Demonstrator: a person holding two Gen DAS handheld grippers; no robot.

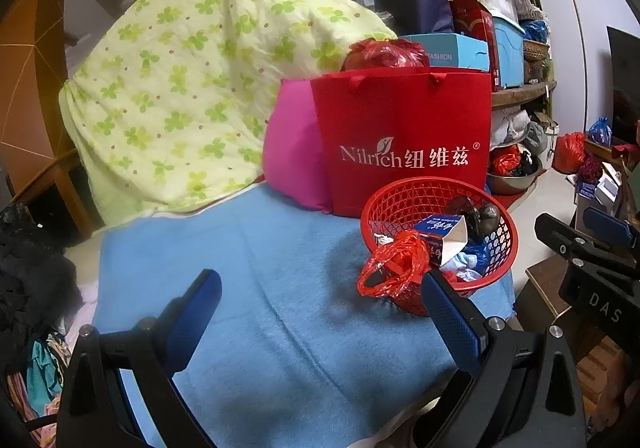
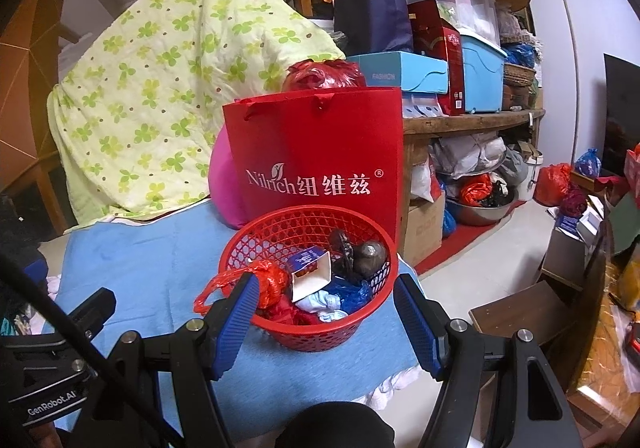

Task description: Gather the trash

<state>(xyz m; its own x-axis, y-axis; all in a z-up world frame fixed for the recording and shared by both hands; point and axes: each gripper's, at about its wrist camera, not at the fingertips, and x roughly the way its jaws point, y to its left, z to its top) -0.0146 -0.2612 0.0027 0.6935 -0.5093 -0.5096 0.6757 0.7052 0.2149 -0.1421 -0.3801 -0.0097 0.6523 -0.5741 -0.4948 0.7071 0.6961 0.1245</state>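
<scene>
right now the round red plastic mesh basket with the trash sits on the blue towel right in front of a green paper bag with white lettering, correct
Not quite: the paper bag behind the round red plastic mesh basket is red, not green. The right wrist view shows it. The rest holds: the basket sits on the blue towel, with the white-lettered bag right behind it.

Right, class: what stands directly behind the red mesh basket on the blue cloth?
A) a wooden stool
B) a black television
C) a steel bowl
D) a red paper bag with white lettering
D: the red paper bag rises just behind the red mesh basket on the blue cloth.
</scene>
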